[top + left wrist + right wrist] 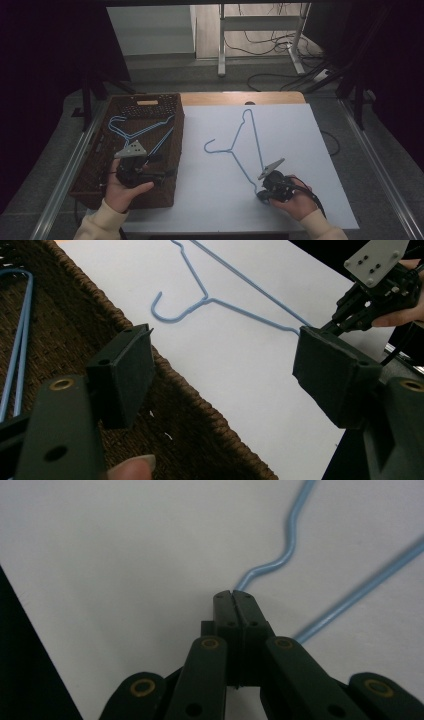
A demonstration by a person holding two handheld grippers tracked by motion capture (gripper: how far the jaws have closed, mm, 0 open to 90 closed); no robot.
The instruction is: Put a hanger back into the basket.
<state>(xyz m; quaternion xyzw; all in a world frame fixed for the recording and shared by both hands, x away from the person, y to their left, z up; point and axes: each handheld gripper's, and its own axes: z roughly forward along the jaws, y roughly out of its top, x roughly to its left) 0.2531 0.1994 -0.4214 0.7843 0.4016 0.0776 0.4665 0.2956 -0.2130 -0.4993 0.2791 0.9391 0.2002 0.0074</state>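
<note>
A blue wire hanger [231, 149] lies flat on the white sheet [300, 150], hook toward the left. My right gripper [261, 194] is at the hanger's near corner, shut on the wire. In the right gripper view the black jaws meet at the tips [233, 594] and the hanger [288, 540] runs out from between them. My left gripper [162, 175] hovers over the brown wicker basket [172, 130], by its right rim, jaws wide open with nothing between them [225, 365]. The left gripper view also shows the hanger [205, 299] and the right gripper [345, 320] beyond it.
More blue hangers [140, 131] lie inside the basket, seen at the left edge [22, 330] of the left gripper view. The basket's woven rim [200, 425] borders the white sheet. A wooden table edge [240, 97] shows behind the sheet; cables and a metal stand are on the floor beyond.
</note>
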